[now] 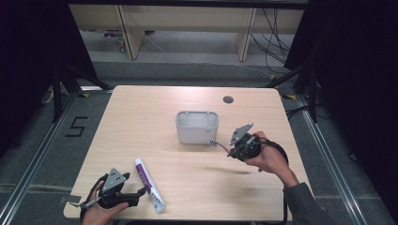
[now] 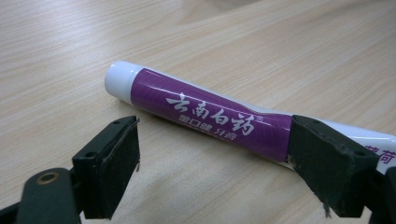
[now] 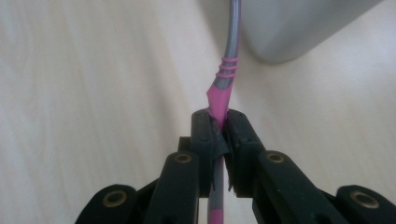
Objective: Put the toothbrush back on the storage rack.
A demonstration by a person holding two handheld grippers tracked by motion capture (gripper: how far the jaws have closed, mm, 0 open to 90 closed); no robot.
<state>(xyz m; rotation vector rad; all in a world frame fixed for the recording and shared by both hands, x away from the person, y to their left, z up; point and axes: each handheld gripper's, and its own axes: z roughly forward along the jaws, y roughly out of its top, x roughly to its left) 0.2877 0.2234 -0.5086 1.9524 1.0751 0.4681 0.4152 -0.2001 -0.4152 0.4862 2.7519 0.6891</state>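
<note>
Pinching the toothbrush [image 3: 223, 88] by its pink-and-grey handle, I'm keeping my right gripper [image 1: 233, 149] clamped tight on it, pads pressed together on the thin shaft so it can't twist, with the head end pointing out toward the grey holder [image 1: 197, 126] just ahead. I'm holding it just off the table [image 1: 141, 112], right by the holder's near corner, which I judge sets me up to tip it in. Over on the near left edge, my left gripper [image 1: 137, 193] is sitting with its jaws wide apart, the purple toothpaste tube [image 2: 205, 116] lying flat on the wood beyond them, one pad just in front of its tail end, ready for grabbing next, I reckon.
</note>
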